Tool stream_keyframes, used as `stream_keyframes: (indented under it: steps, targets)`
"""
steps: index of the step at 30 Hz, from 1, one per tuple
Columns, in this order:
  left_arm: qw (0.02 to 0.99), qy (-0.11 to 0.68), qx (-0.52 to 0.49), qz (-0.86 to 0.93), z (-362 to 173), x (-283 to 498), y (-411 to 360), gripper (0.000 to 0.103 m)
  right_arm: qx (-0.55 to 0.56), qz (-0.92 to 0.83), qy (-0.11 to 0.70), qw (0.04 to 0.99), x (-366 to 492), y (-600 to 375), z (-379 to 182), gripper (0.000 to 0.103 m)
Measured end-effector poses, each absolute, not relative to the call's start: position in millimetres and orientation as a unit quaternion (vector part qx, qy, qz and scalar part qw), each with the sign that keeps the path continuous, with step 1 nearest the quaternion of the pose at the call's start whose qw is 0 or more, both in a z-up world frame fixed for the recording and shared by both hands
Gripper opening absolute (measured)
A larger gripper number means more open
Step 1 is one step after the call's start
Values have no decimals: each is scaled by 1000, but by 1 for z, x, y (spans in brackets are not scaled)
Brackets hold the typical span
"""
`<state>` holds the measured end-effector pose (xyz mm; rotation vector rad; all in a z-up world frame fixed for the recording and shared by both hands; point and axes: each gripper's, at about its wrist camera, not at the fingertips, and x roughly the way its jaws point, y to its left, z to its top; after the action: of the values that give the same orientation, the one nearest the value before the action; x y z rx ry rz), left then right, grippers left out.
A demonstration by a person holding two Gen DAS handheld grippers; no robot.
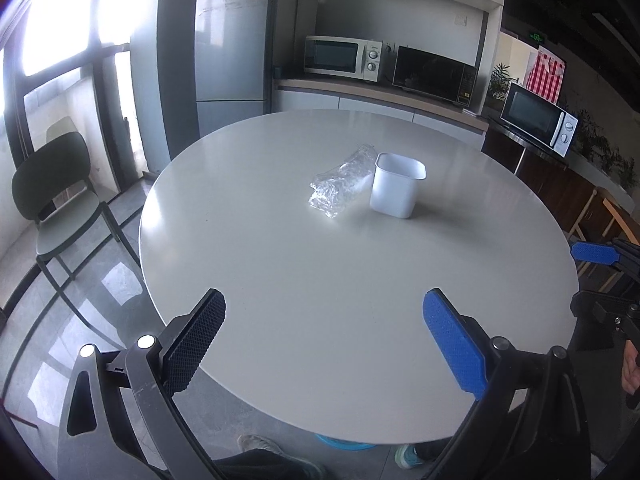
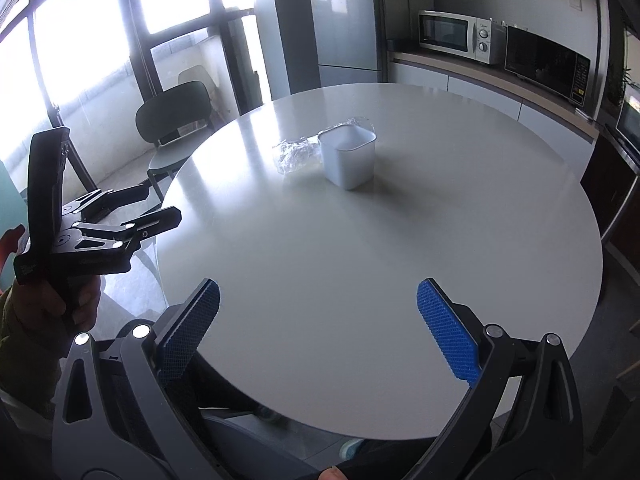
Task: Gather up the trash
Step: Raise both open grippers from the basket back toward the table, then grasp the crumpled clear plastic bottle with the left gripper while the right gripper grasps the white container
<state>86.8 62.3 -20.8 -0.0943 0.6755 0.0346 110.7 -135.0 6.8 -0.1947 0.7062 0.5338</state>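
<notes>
- One crumpled plastic wrap (image 1: 340,184), one white bin (image 1: 396,190), touching, mid round table (image 1: 320,320).
- Left tongs (image 1: 324,340) spread wide, empty; wrap at 12 o'clock, well apart.
- Right tongs (image 2: 318,328) spread wide, empty; wrap at 12 o'clock.

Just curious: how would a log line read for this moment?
left gripper: open, empty | right gripper: open, empty | plastic wrap beside white bin on table

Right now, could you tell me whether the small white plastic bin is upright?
Upright: the small white plastic bin stands on its base, open rim upward.
</notes>
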Motion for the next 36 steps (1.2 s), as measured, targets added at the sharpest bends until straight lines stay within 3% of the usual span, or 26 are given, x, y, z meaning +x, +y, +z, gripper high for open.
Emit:
stream_keyframes:
  steps: [24,27,30,31,34,36]
  targets:
    - [912,409,26,-30,-47,240,82,96,-198,310,345,864,282,-66,-15,94]
    - [908,416,32,-42,-49,256,82,94,-212,319,350,855,294,-59,-22,92]
    - [900,429,36,-66,-53,267,78,90,-217,328,352,849,303,-53,-25,82]
    - [898,432,38,-72,-55,269,76,88,-217,331,356,847,306,-52,-26,77]
    - [895,436,49,-82,-59,274,71,69,-218,336,364,841,310,-48,-31,63]
    - [893,438,46,-87,-62,275,70,39,-212,336,369,840,310,-48,-33,57]
